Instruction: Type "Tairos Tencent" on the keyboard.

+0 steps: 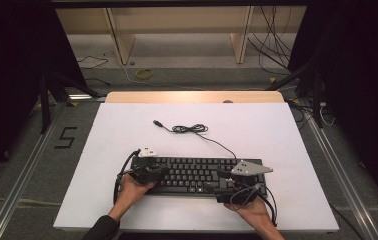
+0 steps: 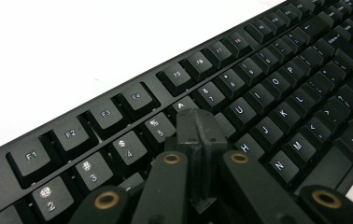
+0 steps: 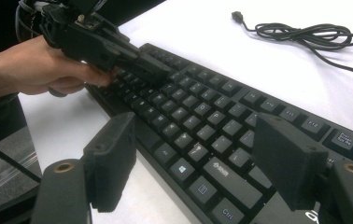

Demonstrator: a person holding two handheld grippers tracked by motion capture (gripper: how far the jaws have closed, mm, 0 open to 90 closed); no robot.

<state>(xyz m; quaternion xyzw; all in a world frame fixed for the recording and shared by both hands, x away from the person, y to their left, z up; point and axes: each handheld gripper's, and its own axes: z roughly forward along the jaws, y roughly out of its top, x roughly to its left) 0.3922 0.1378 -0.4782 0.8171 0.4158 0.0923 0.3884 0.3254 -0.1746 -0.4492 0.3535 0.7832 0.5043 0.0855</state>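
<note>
Black jaws, brass-ringed screws, grey plate (image 1: 250,168), dark sleeve (image 1: 102,229)

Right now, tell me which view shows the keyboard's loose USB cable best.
The high view: the USB cable runs whole from plug to keyboard, with its coil. The right gripper view shows the plug and coil at the frame's top edge. The left gripper view shows keys.

Bright overexposed tabletop, dark surroundings, soft focus

Left hand (image 1: 132,189): comes in from the bottom, forearm angled up and rightward, wrapped around its gripper.
Left gripper (image 2: 197,133): jaws pressed together, pointing forward and down.
Right hand (image 1: 251,209): grips from below.
Right gripper (image 3: 193,161): jaws spread wide apart, nothing between them.
</note>
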